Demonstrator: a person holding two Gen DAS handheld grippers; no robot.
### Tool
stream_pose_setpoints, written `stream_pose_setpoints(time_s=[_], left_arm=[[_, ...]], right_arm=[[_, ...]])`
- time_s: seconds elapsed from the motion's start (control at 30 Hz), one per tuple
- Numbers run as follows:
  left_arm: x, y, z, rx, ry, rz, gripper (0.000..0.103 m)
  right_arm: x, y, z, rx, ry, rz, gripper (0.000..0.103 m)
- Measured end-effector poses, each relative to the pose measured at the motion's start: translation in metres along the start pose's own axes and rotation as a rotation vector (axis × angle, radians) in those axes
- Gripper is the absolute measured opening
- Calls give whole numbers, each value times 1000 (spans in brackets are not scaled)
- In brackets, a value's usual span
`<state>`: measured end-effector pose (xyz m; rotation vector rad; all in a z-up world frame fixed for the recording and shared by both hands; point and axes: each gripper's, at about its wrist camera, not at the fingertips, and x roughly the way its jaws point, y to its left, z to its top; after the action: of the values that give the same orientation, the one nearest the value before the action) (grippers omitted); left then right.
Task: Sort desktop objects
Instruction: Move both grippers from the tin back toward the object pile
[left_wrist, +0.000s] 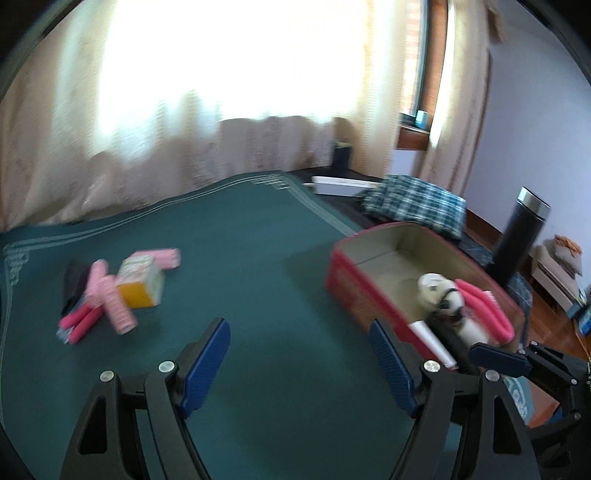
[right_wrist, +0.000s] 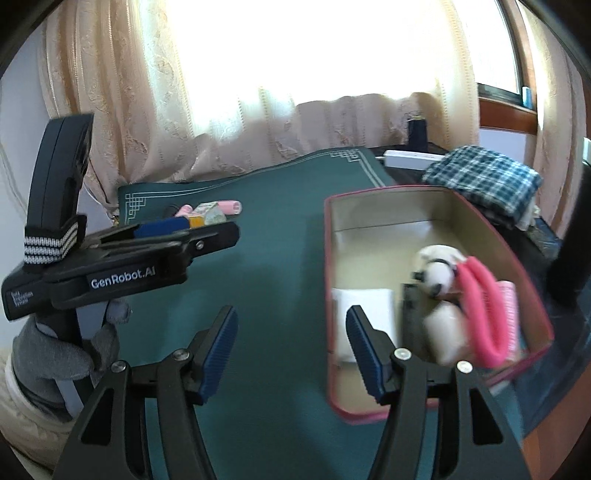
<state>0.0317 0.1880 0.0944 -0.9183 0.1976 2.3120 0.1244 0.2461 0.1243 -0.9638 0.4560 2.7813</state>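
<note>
At far left on the green mat (left_wrist: 240, 240), a small heap of unsorted things: a black object (left_wrist: 74, 282), pink tubes (left_wrist: 110, 299), a yellow and white carton (left_wrist: 142, 282), all well ahead of and left of the left tongs (left_wrist: 299, 360). Left tongs apart, with nothing between the blue pads (left_wrist: 205, 367), only bare mat below. Further right, beside the right pad, a red box (left_wrist: 341, 280) open on top, holding a panda toy (left_wrist: 439, 293), a pink loop (left_wrist: 484, 308), a white roll (left_wrist: 432, 341) and something dark, too blurred to name. In the right wrist view, at left, a gloved hand (right_wrist: 66, 350) around the handle of the left tool, the heap (right_wrist: 207, 214) far behind it. Right tongs (right_wrist: 291, 350) also apart, empty, hanging over the mat at the near left edge of the red box (right_wrist: 328, 288), the right pad in front of a white flat item (right_wrist: 364, 306) inside it. Right of the box, a checked cloth (right_wrist: 487, 181) and a white flat device (right_wrist: 410, 158) on the dark counter (right_wrist: 550, 236). Behind everything, pale lace curtains (right_wrist: 229, 122) with bright window light; at far right in the left wrist view, a black flask (left_wrist: 521, 236) with a steel top, a pale wall (left_wrist: 535, 129) and a wooden floor (left_wrist: 554, 325).
</note>
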Motion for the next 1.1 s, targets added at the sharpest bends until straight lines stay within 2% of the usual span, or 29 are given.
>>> stream_pose_setpoints(time_s=[0.2, 0.37, 0.47, 0.63, 0.93, 1.1], left_arm=[[-11, 64, -12, -98, -5, 75, 80], [-23, 123, -28, -184, -1, 151, 80], [-30, 156, -37, -227, -2, 206, 80], [-38, 194, -46, -287, -9, 252, 80], [-30, 215, -57, -320, 13, 255, 80], [-22, 221, -58, -327, 22, 256, 80]], right_arm=[[24, 40, 8, -47, 18, 53, 65], [51, 58, 9, -65, 46, 72, 65], [70, 54, 11, -44, 59, 54, 65], [99, 35, 20, -11, 77, 10, 64], [139, 26, 41, -111, 99, 4, 64], [163, 1, 54, -60, 132, -46, 64]])
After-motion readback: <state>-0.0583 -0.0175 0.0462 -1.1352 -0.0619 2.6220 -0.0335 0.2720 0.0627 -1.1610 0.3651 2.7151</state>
